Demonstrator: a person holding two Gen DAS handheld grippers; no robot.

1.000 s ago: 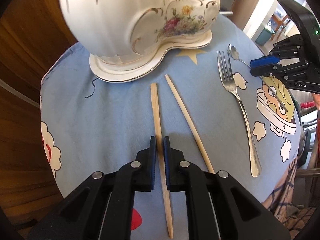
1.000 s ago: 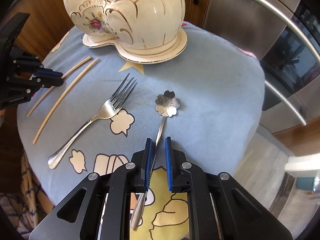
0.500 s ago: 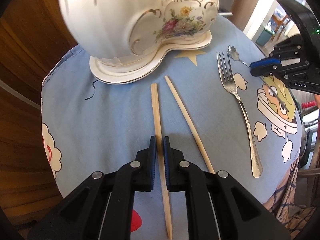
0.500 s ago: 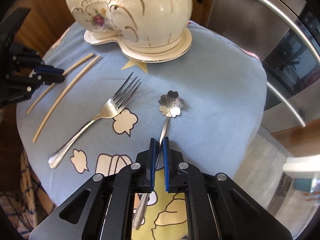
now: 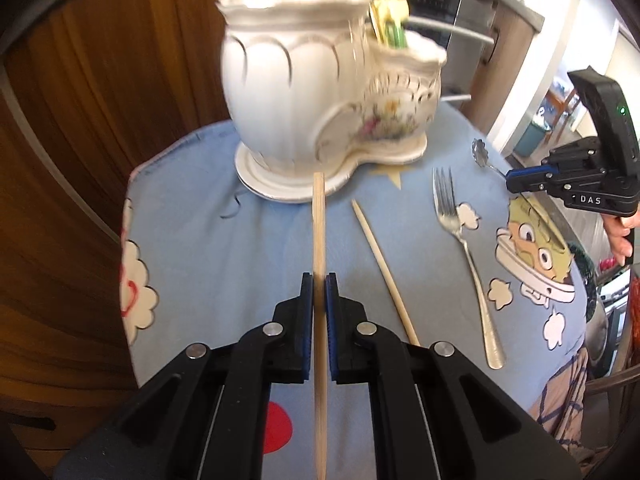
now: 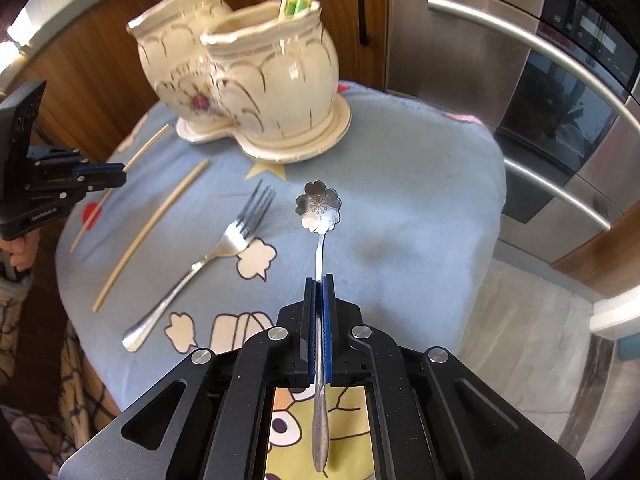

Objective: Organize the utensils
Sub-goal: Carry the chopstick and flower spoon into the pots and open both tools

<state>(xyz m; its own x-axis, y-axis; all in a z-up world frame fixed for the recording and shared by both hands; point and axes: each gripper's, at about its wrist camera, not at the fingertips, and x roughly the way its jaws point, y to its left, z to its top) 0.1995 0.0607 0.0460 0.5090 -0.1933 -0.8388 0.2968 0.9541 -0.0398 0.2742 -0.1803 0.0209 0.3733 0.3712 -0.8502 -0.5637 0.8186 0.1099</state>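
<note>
My left gripper is shut on a wooden chopstick and holds it above the blue cloth, pointing at the white ceramic utensil holder. A second chopstick lies on the cloth to its right, then a fork. My right gripper is shut on the handle of a flower-shaped spoon, lifted over the cloth. In the right wrist view the fork and loose chopstick lie left of the spoon, the holder stands behind, and the left gripper is at far left.
The holder has two compartments with chopsticks and other utensils standing in them. The small round table is covered by a blue cartoon cloth. Wooden cabinets stand behind it and a steel oven front to the right.
Both grippers have risen from the cloth. The left one lifted its chopstick and the right one lifted the spoon; the holder's rims have come into view.
</note>
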